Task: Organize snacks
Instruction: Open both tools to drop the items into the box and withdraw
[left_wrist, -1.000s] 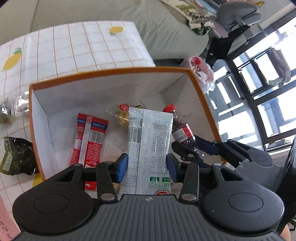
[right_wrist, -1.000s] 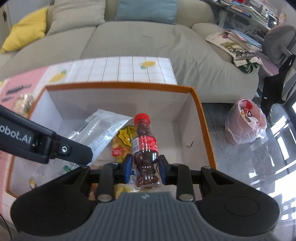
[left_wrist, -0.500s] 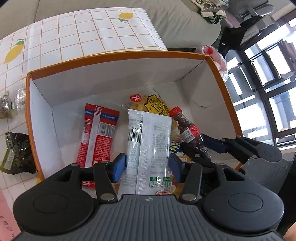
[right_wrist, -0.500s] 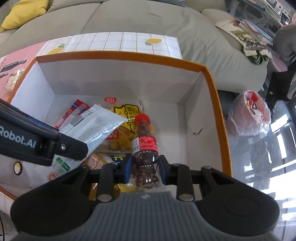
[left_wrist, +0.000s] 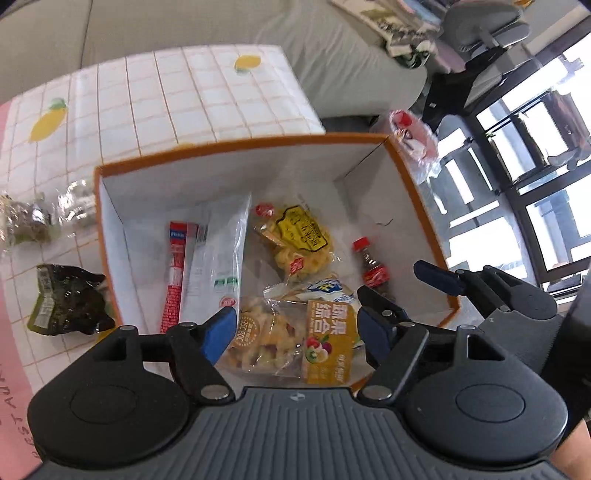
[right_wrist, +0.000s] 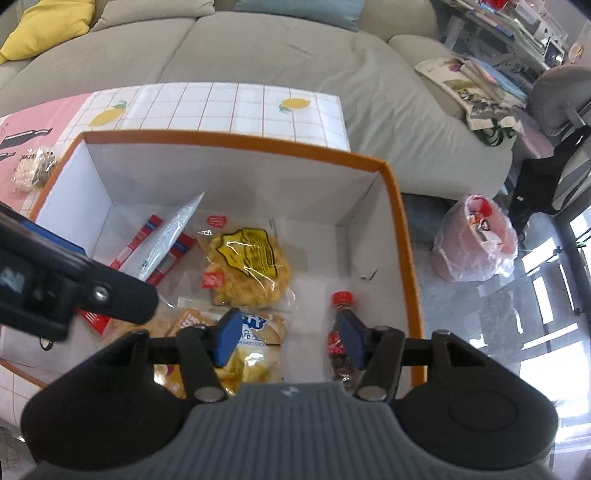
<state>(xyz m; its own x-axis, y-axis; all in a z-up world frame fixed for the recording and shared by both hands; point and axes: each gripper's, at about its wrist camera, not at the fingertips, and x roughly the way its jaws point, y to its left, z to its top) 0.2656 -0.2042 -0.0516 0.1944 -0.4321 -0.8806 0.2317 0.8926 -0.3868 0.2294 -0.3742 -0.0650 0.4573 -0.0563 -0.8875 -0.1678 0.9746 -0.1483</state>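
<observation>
Your left claw (left_wrist: 295, 328) has just spread wide and holds nothing; the white packet (left_wrist: 221, 254) lies in the box (left_wrist: 243, 146). Your right claw (right_wrist: 288, 334), also just opened, has let go of the cola bottle (right_wrist: 341, 332), which touches its right pad.

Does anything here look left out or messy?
Yes. A dark green snack packet and a clear crinkled bag lie on the tablecloth outside the orange-rimmed box, while the other snacks lie jumbled inside it.

Home living room: sofa (right_wrist: 280, 55), cushions (right_wrist: 48, 22), tiled coffee table (left_wrist: 184, 99).
</observation>
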